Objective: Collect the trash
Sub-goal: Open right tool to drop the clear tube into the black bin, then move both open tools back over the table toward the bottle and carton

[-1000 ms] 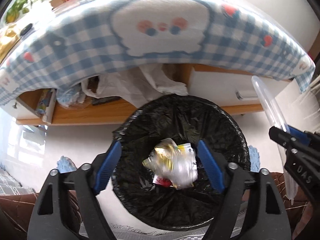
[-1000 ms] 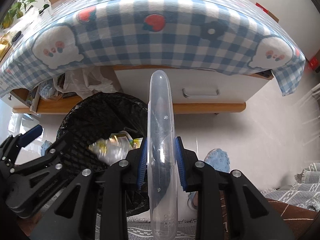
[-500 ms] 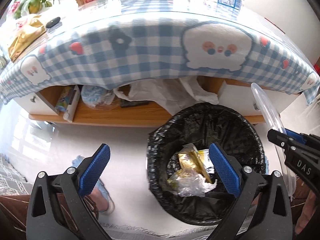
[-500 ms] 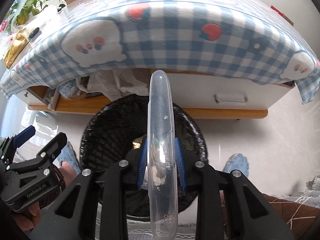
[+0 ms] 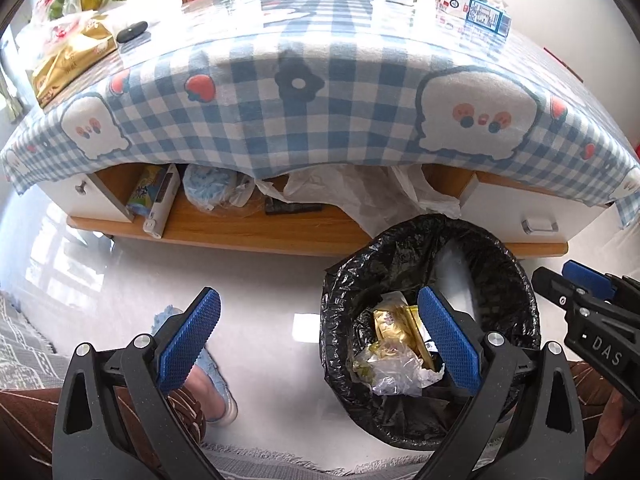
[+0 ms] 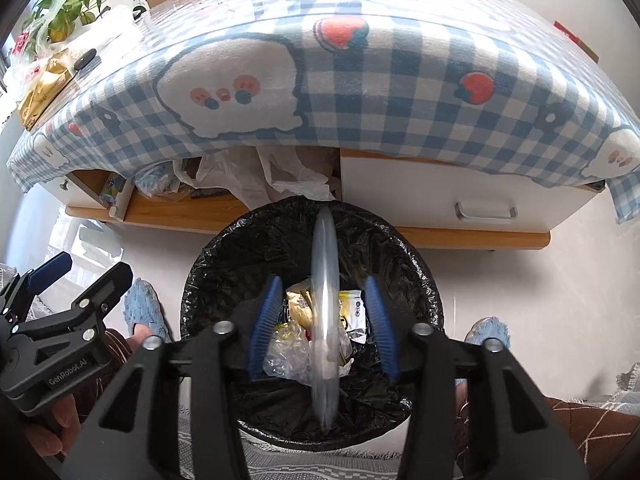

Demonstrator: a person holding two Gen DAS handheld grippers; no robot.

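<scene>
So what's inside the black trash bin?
The bin has a black bag as its liner and holds crumpled clear plastic and yellow wrappers. A clear plastic piece is dropping in between the right gripper's open jaws. Whatever lies underneath is covered.

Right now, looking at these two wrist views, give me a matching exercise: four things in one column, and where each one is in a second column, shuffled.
Things:
1. clear plastic lid
2. crumpled wrappers
3. gold snack bag
4. white plastic bags

Places:
A. on the checked tablecloth
B. on the wooden shelf under the table
C. between the right gripper's parted jaws, over the bin
D. inside the black-lined round bin

Pairs: 1-C, 2-D, 3-A, 4-B
</scene>
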